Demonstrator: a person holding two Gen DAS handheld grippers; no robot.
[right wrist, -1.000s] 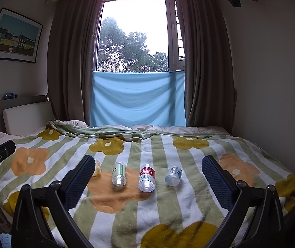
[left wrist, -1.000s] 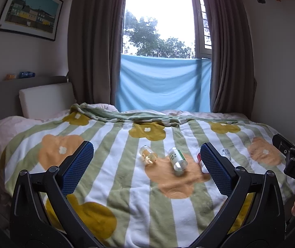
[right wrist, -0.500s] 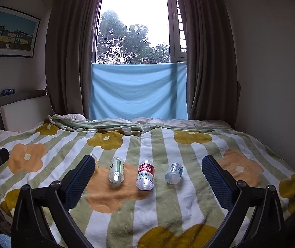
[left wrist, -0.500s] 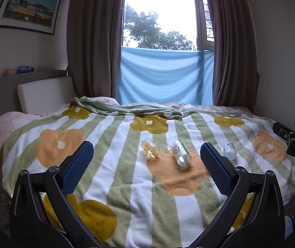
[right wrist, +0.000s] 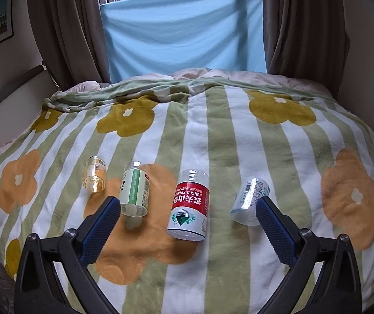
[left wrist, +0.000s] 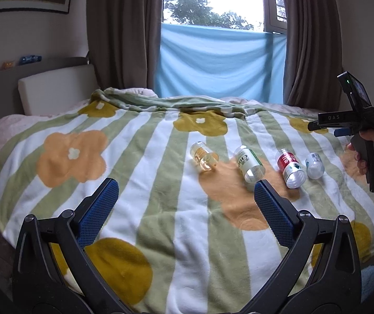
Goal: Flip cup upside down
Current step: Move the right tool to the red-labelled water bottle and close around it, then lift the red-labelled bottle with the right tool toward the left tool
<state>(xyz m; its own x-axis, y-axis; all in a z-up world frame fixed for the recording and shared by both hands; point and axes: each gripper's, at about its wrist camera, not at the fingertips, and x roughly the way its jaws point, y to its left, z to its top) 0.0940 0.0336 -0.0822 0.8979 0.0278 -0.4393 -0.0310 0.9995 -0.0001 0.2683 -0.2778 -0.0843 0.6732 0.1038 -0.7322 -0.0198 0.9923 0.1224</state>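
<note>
Several clear plastic cups cut from bottles lie on their sides in a row on the flowered blanket (right wrist: 226,136): a yellowish one (right wrist: 94,174) (left wrist: 204,155), a green-labelled one (right wrist: 134,189) (left wrist: 248,164), a red-labelled one (right wrist: 189,205) (left wrist: 290,166) and a white-labelled one (right wrist: 251,201) (left wrist: 314,165). My right gripper (right wrist: 188,206) is open, low over the blanket, its fingers straddling the red cup without touching it. My left gripper (left wrist: 185,195) is open and empty, back from the row. In the left wrist view a hand holds the right gripper's body (left wrist: 354,123).
The bed fills both views, with a white headboard cushion (left wrist: 56,89) at the left. Brown curtains (right wrist: 64,26) and a blue cloth (right wrist: 184,28) hang at the window behind. A folded blanket edge (right wrist: 145,89) lies at the far side.
Both grippers have moved forward and down toward the blanket. The right one now frames the red-labelled cup closely. The cups have not moved, and both grippers stay open.
</note>
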